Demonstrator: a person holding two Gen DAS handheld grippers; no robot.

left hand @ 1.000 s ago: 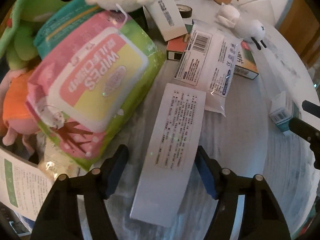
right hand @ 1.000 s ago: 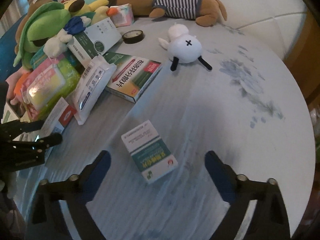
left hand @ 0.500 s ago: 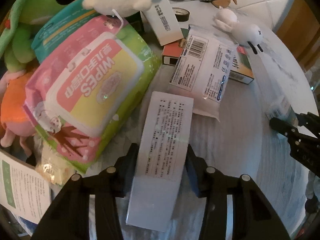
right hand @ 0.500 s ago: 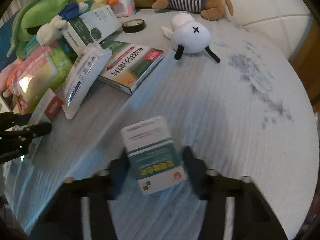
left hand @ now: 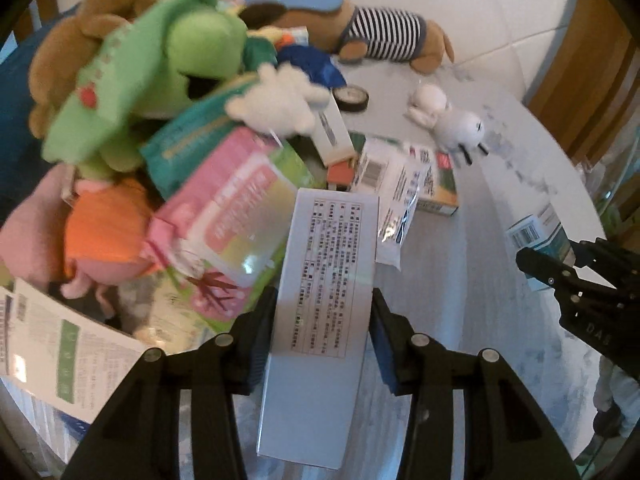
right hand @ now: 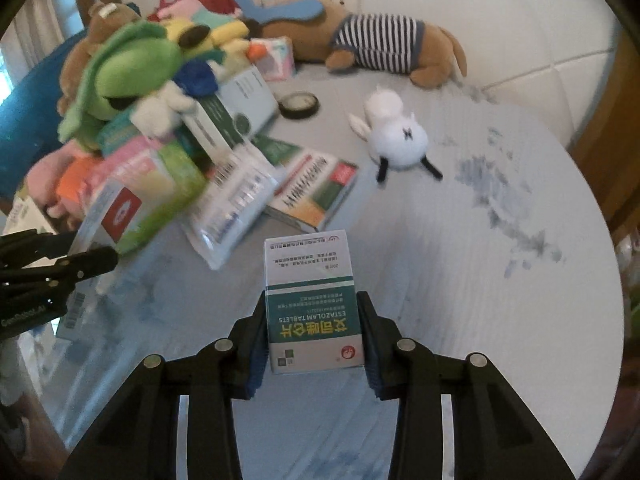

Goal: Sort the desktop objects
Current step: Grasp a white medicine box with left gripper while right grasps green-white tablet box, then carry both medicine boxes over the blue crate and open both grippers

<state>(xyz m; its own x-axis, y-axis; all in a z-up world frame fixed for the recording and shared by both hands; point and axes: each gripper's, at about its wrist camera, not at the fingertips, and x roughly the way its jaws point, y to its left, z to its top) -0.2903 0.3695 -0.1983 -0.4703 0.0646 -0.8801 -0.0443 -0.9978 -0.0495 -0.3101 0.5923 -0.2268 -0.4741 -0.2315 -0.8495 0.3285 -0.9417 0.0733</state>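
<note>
My left gripper [left hand: 324, 298] is shut on a long white box [left hand: 328, 248] with black print, held by its long sides above the table [left hand: 460, 320]. In the right wrist view the same gripper [right hand: 92, 246] reaches in from the left edge with that box [right hand: 116, 208], whose red label shows. My right gripper [right hand: 313, 300] is shut on a small green-and-white tablet box [right hand: 308, 264], raised off the table [right hand: 440, 280]. The left wrist view shows this gripper [left hand: 548, 254] at the right edge with its box [left hand: 536, 232].
A pile at the left holds a pink-and-green wipes pack [left hand: 240, 208], a green plush [left hand: 168, 48] and other soft toys. Beyond lie a white barcoded pouch [right hand: 232, 200], a green-and-orange box [right hand: 316, 192], a tape roll [right hand: 298, 104], a white plush [right hand: 396, 140] and a striped plush dog [right hand: 380, 44].
Both grippers closed on their boxes, which lay flat on the table, and lifted them clear of it. Both views now look from higher up.
</note>
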